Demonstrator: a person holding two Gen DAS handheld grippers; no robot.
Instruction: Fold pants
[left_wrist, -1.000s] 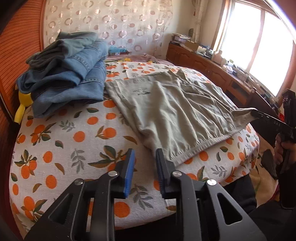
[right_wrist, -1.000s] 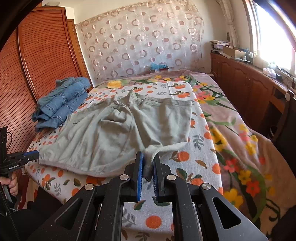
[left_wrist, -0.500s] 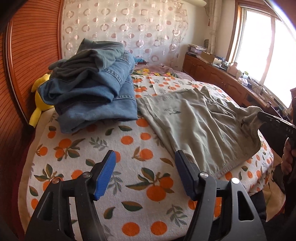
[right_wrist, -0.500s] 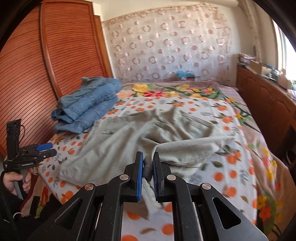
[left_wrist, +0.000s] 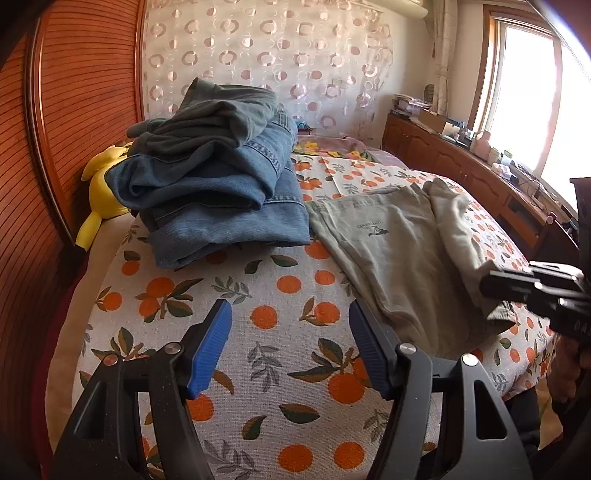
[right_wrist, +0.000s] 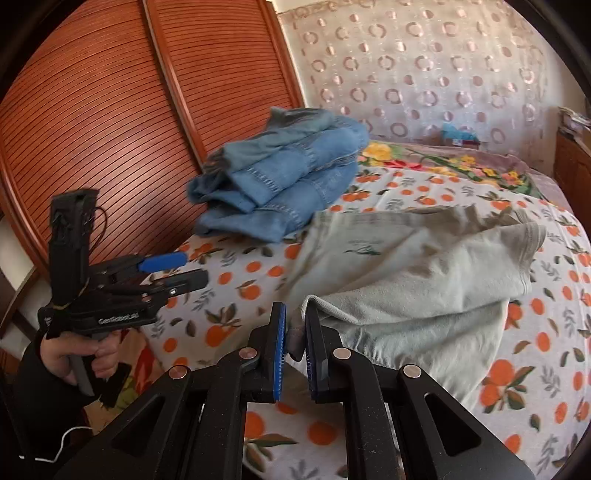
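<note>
Bedroom, daylit by a window (left_wrist: 524, 96) at right; bed (left_wrist: 266, 325) covered with an orange-fruit print sheet, set against a slatted wooden wardrobe (right_wrist: 92, 110) and a circle-patterned curtain (left_wrist: 288, 55). Pants (right_wrist: 417, 280): grey-green, lying on the bed's near right part, one portion lifted and folded back over the rest; a small dark printed logo shows on the flat part, its wording too small to read. Right gripper (right_wrist: 293, 332): jaws clenched on a bunched edge of the pants, the pinched cloth largely hidden between the blue pads (right_wrist: 280, 350). Left gripper (left_wrist: 290, 332): jaws spread wide, holding nothing, hovering above bare sheet just beside the pants' near edge. Jeans pile (left_wrist: 218, 184): blue denim heaped at the bed's left, its edge touching the pants or just beside them. Yellow plush toy (left_wrist: 101, 192): mostly hidden behind the pile. Wooden cabinets (left_wrist: 461, 162) under the window carry clutter too blurred to identify.
</note>
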